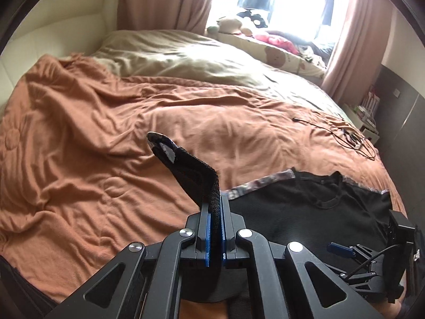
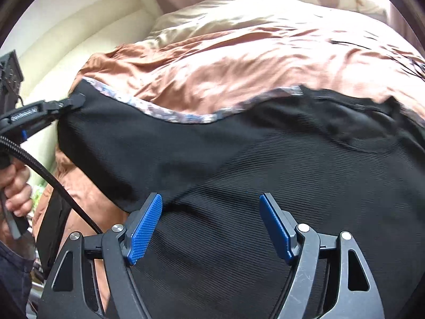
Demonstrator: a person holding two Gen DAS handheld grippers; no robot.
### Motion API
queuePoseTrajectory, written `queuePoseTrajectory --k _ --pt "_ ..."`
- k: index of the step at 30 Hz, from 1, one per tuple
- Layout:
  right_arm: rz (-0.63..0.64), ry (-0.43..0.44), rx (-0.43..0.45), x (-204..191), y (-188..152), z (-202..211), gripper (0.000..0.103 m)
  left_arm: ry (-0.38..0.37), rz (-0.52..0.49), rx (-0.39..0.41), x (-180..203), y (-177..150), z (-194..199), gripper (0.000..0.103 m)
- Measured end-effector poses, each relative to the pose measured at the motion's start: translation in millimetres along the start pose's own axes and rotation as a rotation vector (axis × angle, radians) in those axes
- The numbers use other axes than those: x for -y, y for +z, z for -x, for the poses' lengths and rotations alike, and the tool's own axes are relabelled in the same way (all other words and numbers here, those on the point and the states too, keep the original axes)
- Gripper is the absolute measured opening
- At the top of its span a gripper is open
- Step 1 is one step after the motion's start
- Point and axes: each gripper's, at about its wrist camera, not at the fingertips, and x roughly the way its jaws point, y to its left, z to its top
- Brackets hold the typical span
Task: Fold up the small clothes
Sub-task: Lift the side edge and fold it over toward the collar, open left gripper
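A black ribbed shirt [image 1: 305, 207] with a patterned trim lies spread on the orange blanket [image 1: 106, 133]. My left gripper [image 1: 215, 199] is shut on a fold of the shirt's edge, and the pinched cloth stands up and bends leftward above the fingers. In the right wrist view the left gripper [image 2: 77, 99] clamps the shirt [image 2: 239, 159] at its left corner, lifted off the blanket. My right gripper [image 2: 211, 204] stands open just over the shirt's body, with its blue pads [image 2: 146, 228] apart and nothing pressed between them. It also shows low at the right as the right gripper [image 1: 342, 250].
A beige duvet [image 1: 186, 53] covers the far part of the bed. A thin black cable [image 1: 345, 135] lies on the blanket's right side. Soft toys [image 1: 239, 24] sit at the window between pink curtains. A hand [image 2: 16, 186] holds the left gripper's handle.
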Motion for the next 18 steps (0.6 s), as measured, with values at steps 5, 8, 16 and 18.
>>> queuePoseTrajectory --k 5,8,16,18 --pt "-0.035 -0.02 0.0 30 -5 26 0.074 -0.014 -0.056 -0.011 53 5 -2 0.005" --pt "-0.058 -0.021 0.023 50 -7 45 0.074 -0.017 -0.088 -0.039 85 2 -16 0.005" --pt "-0.151 -0.022 0.047 102 -11 71 0.074 -0.046 -0.14 -0.107 144 -12 -52 0.006" --pt "-0.17 -0.018 0.048 111 -15 73 0.074 -0.102 -0.13 -0.121 153 -14 -61 0.006"
